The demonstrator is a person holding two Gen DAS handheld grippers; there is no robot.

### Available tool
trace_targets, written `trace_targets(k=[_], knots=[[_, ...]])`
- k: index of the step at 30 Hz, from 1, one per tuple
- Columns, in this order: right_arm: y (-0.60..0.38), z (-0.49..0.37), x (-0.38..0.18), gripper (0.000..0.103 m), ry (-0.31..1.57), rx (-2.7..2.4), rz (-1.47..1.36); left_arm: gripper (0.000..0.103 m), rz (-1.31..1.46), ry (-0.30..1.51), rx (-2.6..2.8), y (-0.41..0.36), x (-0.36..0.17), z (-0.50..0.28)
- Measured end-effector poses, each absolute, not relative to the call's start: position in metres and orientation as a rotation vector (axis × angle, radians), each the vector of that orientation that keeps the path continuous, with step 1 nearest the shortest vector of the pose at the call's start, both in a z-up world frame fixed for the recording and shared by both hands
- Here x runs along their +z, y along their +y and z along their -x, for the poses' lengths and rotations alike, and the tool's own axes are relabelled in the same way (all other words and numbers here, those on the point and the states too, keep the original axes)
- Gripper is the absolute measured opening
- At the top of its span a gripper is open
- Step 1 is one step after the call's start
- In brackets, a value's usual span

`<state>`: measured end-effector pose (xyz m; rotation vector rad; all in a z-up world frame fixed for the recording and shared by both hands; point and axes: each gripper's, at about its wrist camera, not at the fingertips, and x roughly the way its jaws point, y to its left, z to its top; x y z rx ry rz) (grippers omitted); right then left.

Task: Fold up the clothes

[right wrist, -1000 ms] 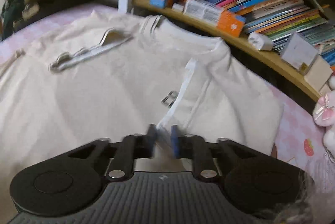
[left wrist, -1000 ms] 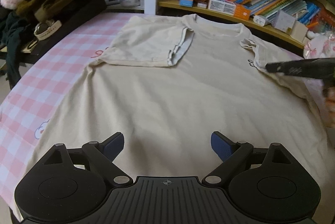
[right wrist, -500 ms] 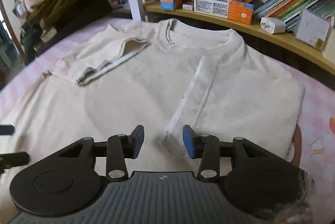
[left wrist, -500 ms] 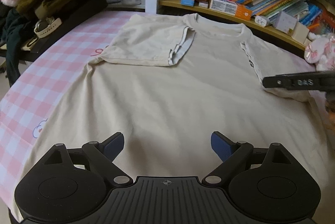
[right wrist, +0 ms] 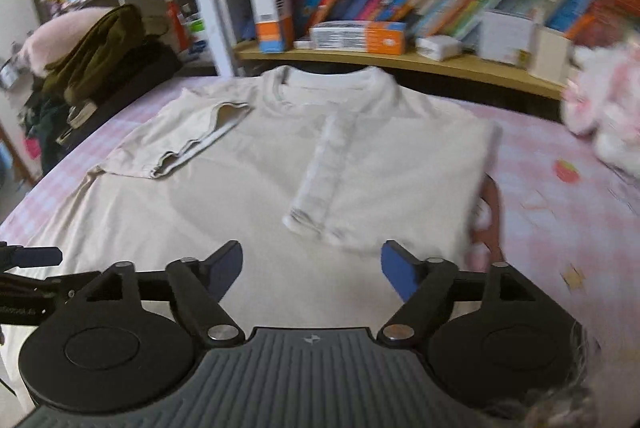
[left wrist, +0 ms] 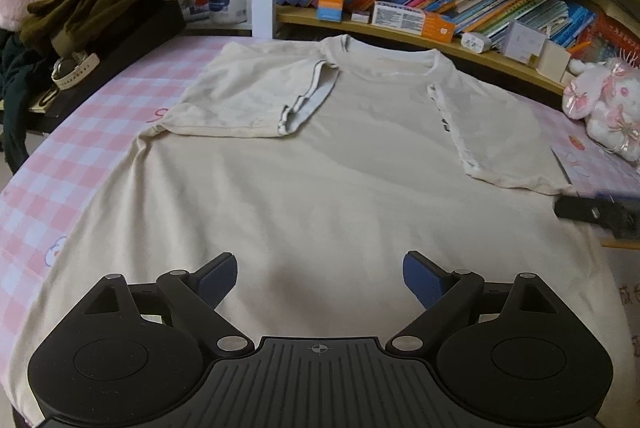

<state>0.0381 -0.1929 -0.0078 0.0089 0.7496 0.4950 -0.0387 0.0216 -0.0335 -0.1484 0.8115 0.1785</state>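
A cream T-shirt (left wrist: 320, 164) lies flat on a pink checked cloth (left wrist: 72, 156), collar toward the bookshelf. Both sleeves are folded inward over the chest: the left sleeve (left wrist: 248, 96) and the right sleeve (left wrist: 500, 136). My left gripper (left wrist: 320, 276) is open and empty above the shirt's lower middle. My right gripper (right wrist: 312, 264) is open and empty, just short of the folded right sleeve (right wrist: 384, 184). It also shows in the left wrist view (left wrist: 596, 212) at the shirt's right edge. The shirt fills the right wrist view (right wrist: 248, 196).
A wooden shelf (left wrist: 400, 32) with books and boxes runs along the far edge. Dark clothes and a pink plush (left wrist: 80, 0) are piled at the far left. A pink-white soft toy (left wrist: 604, 108) sits at the right. The left gripper shows at the right view's left edge (right wrist: 28, 260).
My right gripper opened, let go of the right sleeve, which now lies folded on the chest, and drew back toward the shirt's right side. The left gripper stayed put.
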Motion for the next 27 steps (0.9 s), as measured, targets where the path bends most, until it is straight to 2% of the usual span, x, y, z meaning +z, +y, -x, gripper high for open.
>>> trace_targets(k=[5,13,27], knots=[[-0.221,-0.009,-0.015,0.089,0.786,0.450,-0.077,0.092,0.146,0.802,0.189,0.005,-0.031,0.047],[-0.239,0.007,-0.018,0.089,0.804,0.461,-0.061,0.092,0.137,0.821,0.204,-0.019,-0.032,0.069],[-0.257,0.030,-0.015,0.091,0.815,0.432,-0.071,0.093,0.168,0.845,0.171,-0.015,-0.032,0.074]])
